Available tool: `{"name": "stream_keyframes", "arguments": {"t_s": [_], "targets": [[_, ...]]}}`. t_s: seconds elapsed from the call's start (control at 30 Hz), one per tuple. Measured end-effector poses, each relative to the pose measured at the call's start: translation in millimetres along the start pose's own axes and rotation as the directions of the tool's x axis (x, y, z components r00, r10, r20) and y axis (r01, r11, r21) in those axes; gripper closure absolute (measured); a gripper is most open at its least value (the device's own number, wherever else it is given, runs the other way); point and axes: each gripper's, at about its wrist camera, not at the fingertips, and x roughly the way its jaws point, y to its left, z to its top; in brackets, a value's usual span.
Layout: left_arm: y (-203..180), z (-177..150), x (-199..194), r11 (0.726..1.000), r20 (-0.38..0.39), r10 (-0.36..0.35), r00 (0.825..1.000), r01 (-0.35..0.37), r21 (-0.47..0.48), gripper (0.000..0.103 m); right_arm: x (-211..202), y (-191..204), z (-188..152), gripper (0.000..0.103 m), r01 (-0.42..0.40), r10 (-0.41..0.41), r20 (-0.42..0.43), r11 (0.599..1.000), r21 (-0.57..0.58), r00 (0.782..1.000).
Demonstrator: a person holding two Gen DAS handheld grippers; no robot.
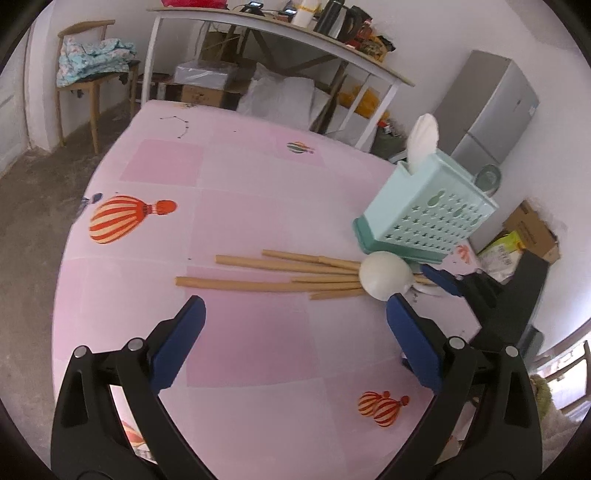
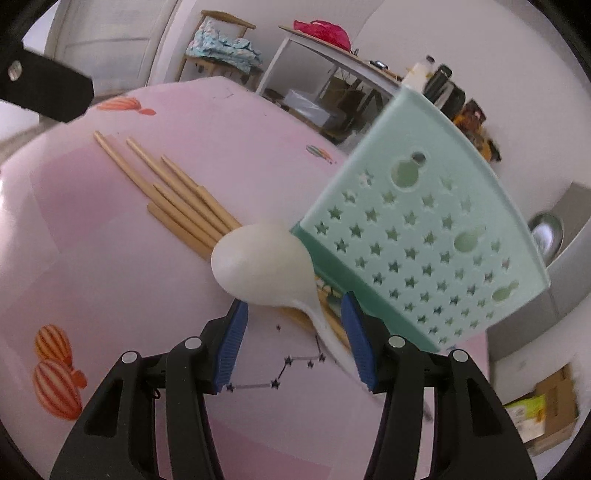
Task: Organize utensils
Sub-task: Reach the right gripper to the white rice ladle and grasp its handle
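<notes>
A pink tablecloth (image 1: pixel 236 206) printed with striped balloons is spread over the table, and a white-legged side table (image 1: pixel 280 33), a wooden chair (image 1: pixel 85 48) and a grey fridge (image 1: pixel 491 107) are seen against the walls beyond. A mint-green utensil holder (image 1: pixel 424 206) with star-shaped holes is stood ahead and to the right of the left gripper (image 1: pixel 295 314), with a white spoon (image 1: pixel 424 136) already set upright in it. Bamboo chopsticks (image 1: pixel 280 275) are laid in a loose bundle just ahead of that gripper, whose jaws are spread wide with nothing between them. A second white spoon (image 2: pixel 264 264) is lying across the chopsticks beside the holder's base. The right gripper (image 2: pixel 295 339) is held half open; the spoon's handle runs between its jaws, but whether it is pressed cannot be told.
</notes>
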Motion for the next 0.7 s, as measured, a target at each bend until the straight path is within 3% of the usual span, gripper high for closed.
{"name": "stream_keyframes", "arguments": {"t_s": [0.1, 0.2, 0.7], "targets": [[0.9, -0.1, 2.4, 1.0, -0.01, -0.004, 1.0, 0.004, 0.002, 0.009, 1.8, 11.8, 6.6, 0.055, 0.047, -0.047, 0.008, 0.998, -0.049, 0.999], [2.1, -0.2, 3.9, 1.0, -0.014, -0.025, 1.0, 0.025, -0.002, 0.009, 2.2, 18.6, 9.8, 0.065, 0.076, -0.075, 0.011, 0.995, -0.067, 0.997], [2.5, -1.7, 5.6, 0.998, -0.037, -0.06, 0.998, 0.061, 0.024, 0.009, -13.3, 14.6, 13.8, 0.099, 0.148, -0.146, 0.082, 0.989, -0.021, 0.986]]}}
